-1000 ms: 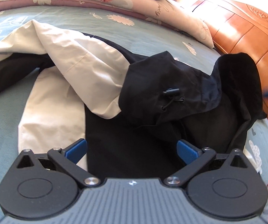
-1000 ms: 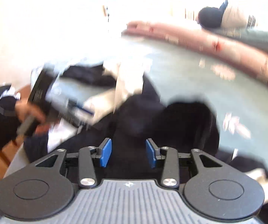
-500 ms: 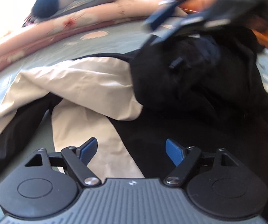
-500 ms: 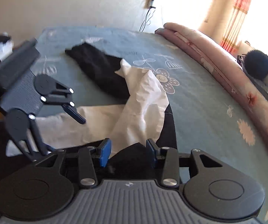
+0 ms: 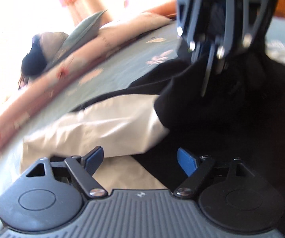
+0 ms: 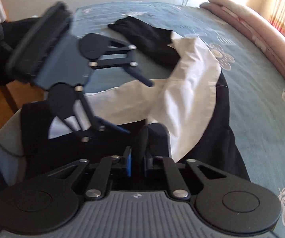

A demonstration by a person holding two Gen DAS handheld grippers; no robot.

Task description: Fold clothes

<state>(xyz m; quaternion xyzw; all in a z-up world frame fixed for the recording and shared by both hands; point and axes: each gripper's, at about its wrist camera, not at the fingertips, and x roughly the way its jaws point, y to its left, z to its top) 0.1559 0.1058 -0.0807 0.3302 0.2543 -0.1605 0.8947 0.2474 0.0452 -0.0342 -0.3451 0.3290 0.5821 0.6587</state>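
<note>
Jaws of the right gripper [image 6: 137,163] had just closed on a black fold of the jacket [image 6: 192,91]; the left gripper [image 5: 140,159] hung open above it. Folding had barely begun: the jacket lay rumpled on the bed [image 6: 261,103], sleeves unarranged.

A black-and-cream jacket [image 6: 192,83] lies spread on the blue floral bed [image 6: 251,91], a pink quilt [image 6: 261,33] alongside.

Black-and-cream jacket [image 6: 192,83], blue flower-patterned bedsheet [image 6: 261,91], pink floral quilt [image 6: 251,25]
</note>
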